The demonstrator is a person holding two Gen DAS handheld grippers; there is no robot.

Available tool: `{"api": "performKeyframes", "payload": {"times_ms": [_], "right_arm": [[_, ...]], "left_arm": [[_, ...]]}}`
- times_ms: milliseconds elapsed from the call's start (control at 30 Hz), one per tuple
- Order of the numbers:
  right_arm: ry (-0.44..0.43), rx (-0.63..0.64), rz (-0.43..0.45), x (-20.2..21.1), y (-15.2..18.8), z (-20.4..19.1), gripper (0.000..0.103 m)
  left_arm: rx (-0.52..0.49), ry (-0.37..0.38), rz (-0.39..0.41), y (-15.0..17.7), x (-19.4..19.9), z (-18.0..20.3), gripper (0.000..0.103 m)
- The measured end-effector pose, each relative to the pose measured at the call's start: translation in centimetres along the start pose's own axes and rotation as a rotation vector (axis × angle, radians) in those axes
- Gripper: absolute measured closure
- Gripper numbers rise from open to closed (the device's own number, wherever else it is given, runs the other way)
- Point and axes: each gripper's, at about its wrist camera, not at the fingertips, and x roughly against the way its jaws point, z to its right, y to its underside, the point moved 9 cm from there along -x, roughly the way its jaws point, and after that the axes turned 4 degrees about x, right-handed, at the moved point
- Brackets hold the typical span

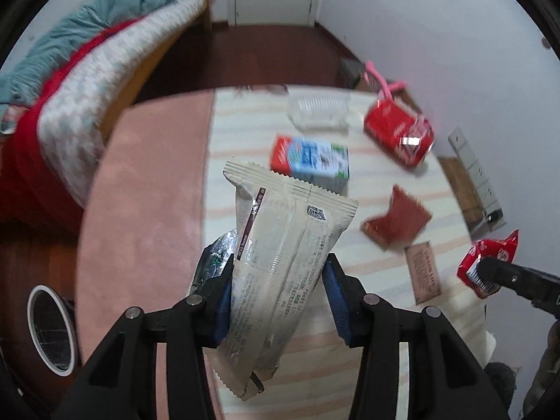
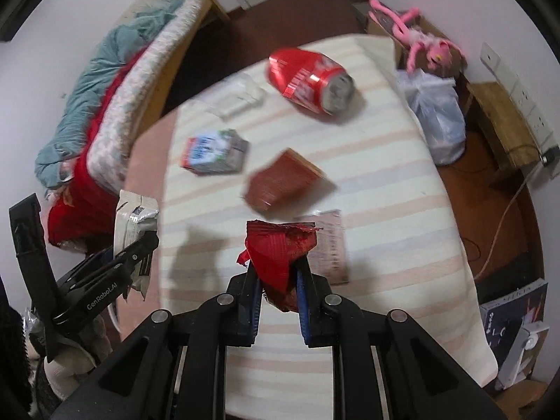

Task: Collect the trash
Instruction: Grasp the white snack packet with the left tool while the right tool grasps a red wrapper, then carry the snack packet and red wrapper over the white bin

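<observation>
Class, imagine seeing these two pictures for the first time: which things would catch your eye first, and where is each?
Each hand-held gripper grips a wrapper above the striped table: the left hand-held gripper a long cream wrapper, the right hand-held gripper a crumpled red wrapper. Beyond them, a dented red can lies on its side near the table's far edge.

A home bedroom: a bed (image 1: 87,80) with a rumpled blanket (image 1: 105,24) at left, a pink plush toy (image 2: 420,38) far right.
</observation>
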Motion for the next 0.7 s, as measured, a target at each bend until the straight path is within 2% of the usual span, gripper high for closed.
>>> {"api": "performKeyframes", "payload": {"times_ms": [200, 400, 567, 700], "right_arm": [[-0.024, 0.08, 0.053, 2.9, -0.7, -6.2, 0.085], [-0.072, 0.183, 0.096, 4.4, -0.5, -14.8, 0.085], [-0.129, 0.285, 0.097, 3.6, 0.5, -23.9, 0.085], [-0.192, 0.367, 0.068, 1.5, 2.4, -32.3, 0.085]], "left_arm": [[0.055, 0.013, 0.128, -2.6, 6.0, -3.7, 0.06], [0.111, -0.017, 0.235, -3.8, 12.1, -9.1, 0.06], [0.177, -0.083, 0.298, -3.4, 16.7, -16.4, 0.06], [0.247, -0.157, 0.329, -1.8, 20.2, -23.9, 0.06]]}}
